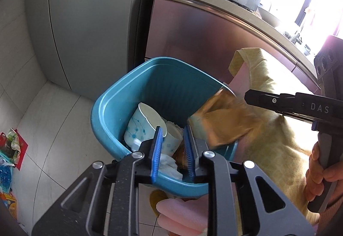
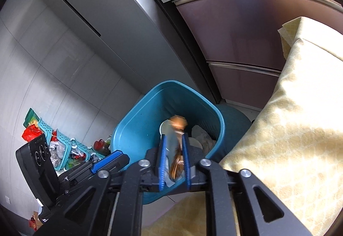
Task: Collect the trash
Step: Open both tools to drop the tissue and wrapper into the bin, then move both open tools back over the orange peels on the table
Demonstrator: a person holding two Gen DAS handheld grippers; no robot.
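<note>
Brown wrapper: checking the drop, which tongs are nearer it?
Right. The right tongs have the brown wrapper between their pads; the left tongs hover beside it, over the blue bin.

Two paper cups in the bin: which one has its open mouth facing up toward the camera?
The larger paper cup on the left inside the blue bin, leaning with its white interior showing. The smaller cup beside it lies lower, partly behind the left gripper.
</note>
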